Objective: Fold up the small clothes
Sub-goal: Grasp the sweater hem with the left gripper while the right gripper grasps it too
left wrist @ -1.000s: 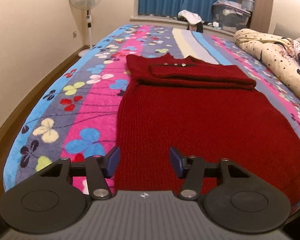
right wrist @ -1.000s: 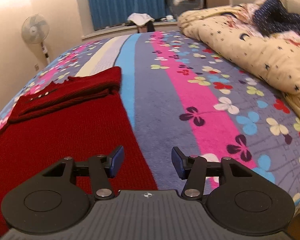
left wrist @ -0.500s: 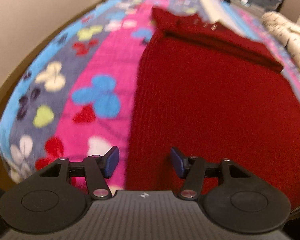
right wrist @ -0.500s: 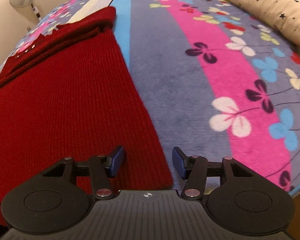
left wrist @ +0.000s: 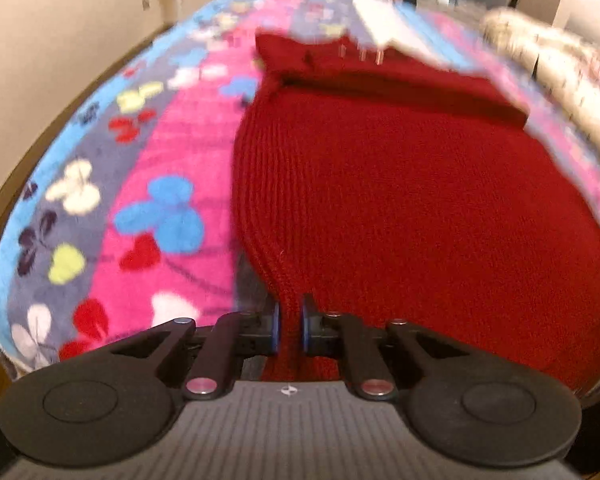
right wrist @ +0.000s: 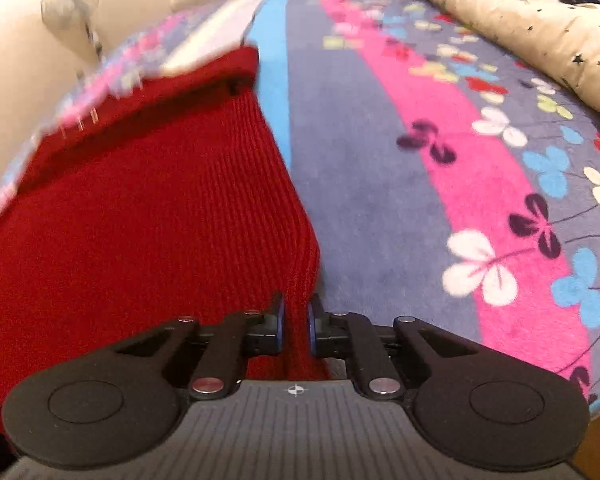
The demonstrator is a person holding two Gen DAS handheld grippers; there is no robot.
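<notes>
A dark red knitted sweater (left wrist: 400, 184) lies flat on the flowered bedspread (left wrist: 168, 184), its sleeves folded across the chest at the far end. My left gripper (left wrist: 290, 330) is shut on the near left corner of the hem, which bunches up between the blue pads. In the right wrist view the same sweater (right wrist: 140, 220) fills the left half, and my right gripper (right wrist: 296, 330) is shut on its near right hem corner, a ridge of knit pinched between the pads.
A cream quilt with dark stars (right wrist: 512, 28) is heaped along the right side of the bed. A standing fan (right wrist: 70, 4) is by the left wall. The bed's near edge runs just under both grippers.
Both grippers, open half a second ago over the hem corners, have closed on the knit. The fabric at each corner is now gathered into a raised fold. Both views are blurred by motion.
</notes>
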